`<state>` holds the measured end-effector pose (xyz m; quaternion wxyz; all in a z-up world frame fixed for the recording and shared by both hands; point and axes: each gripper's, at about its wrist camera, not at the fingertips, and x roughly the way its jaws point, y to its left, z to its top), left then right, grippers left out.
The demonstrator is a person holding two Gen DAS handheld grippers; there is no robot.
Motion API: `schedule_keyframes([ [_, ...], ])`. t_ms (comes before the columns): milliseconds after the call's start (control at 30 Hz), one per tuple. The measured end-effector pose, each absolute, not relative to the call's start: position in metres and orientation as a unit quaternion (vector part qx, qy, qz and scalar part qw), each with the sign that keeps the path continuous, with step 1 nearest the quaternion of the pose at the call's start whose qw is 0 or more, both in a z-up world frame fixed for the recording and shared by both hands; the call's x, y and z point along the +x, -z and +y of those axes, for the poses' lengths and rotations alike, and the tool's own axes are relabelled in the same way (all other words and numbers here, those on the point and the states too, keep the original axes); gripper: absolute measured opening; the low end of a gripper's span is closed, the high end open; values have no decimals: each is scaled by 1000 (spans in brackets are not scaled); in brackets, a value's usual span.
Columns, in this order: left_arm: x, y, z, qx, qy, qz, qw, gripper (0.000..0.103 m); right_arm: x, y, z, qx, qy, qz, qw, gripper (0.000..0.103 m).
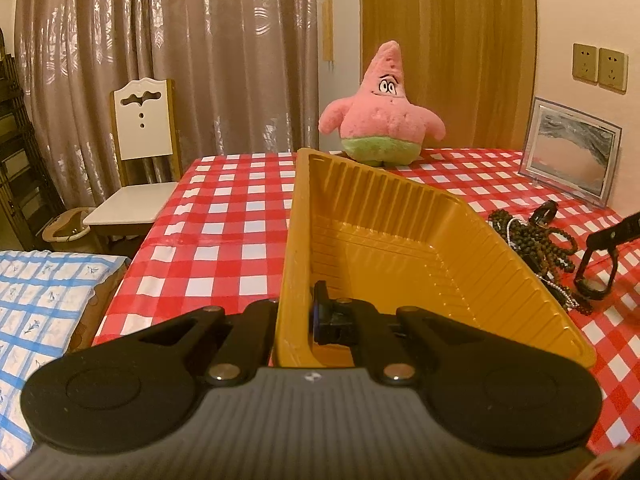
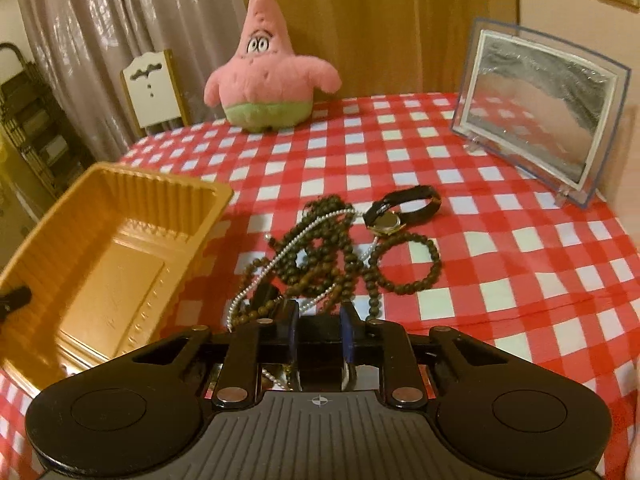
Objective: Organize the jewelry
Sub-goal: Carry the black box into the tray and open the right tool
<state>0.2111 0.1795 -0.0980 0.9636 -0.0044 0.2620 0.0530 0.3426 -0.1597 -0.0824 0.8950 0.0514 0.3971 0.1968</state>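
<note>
Carefully keep the light, floppy watch (image 1: 591, 287) pinched by its strap in the right gripper (image 2: 320, 338), beside the tray (image 1: 380, 216) that the left gripper (image 1: 295, 312) clamps by its wall, clear of the tangled, snag-prone beads (image 2: 320, 256) alongside.

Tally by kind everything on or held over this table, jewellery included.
Gold ribbed plastic tray: 1
Black-strap wristwatches: 2 (one on the cloth, one in the right gripper, seen at)
Silver bead chain: 1
Tangled heap of dark wooden beads: 1, strands uncountable
Pink plush starfish: 1
Clear-framed sand picture: 1
Total: 7
</note>
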Motion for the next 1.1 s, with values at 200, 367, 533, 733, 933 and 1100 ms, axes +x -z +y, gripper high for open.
schedule_keyframes([
  [200,205,99,177,-9,-51,264,963,2,329,53,-146,65,-233,371,896,21],
  [367,198,100,177,-15,-51,266,962,2,319,34,-116,71,-286,356,887,21],
  [533,190,100,176,-20,-54,268,962,2,310,32,-78,68,-341,355,868,21],
  [733,184,99,176,-27,-54,271,961,2,299,54,-33,-28,-359,353,864,21],
  [933,182,101,175,-30,-55,273,960,2,272,78,-1,-197,-373,282,862,21],
  [1100,182,102,176,-37,-55,277,959,3,278,97,3,-177,-382,313,852,21],
])
